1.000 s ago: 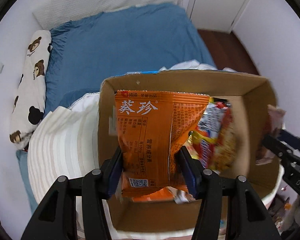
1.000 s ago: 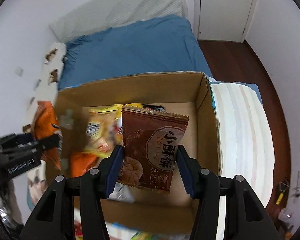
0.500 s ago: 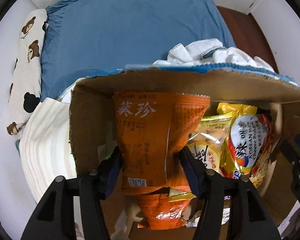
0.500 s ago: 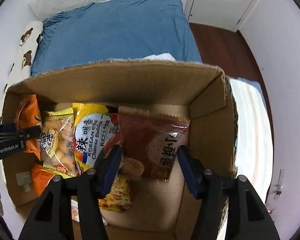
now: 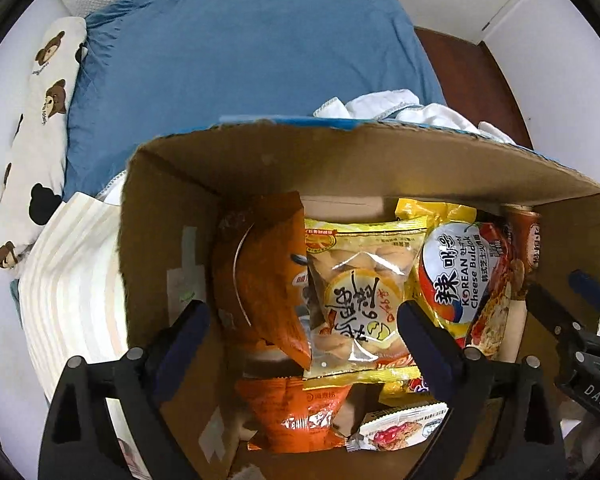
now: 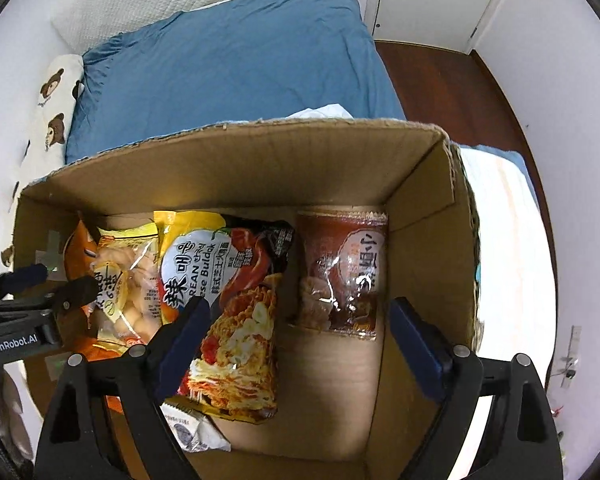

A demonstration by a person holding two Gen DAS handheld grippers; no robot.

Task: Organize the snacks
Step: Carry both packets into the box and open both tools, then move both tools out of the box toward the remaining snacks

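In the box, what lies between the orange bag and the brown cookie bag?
Two packets: a yellow snack bag beside the orange bag, then a Korean noodle packet next to the brown cookie bag. The right wrist view shows it.

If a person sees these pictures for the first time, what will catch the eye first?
Probably the cardboard box full of bright snack packets: an orange packet at its left end, the Korean noodle pack in the middle, a brown packet at its right end. Both grippers, left and right, hang over it, jaws opening, nothing gripped. Behind lies a blue bed.
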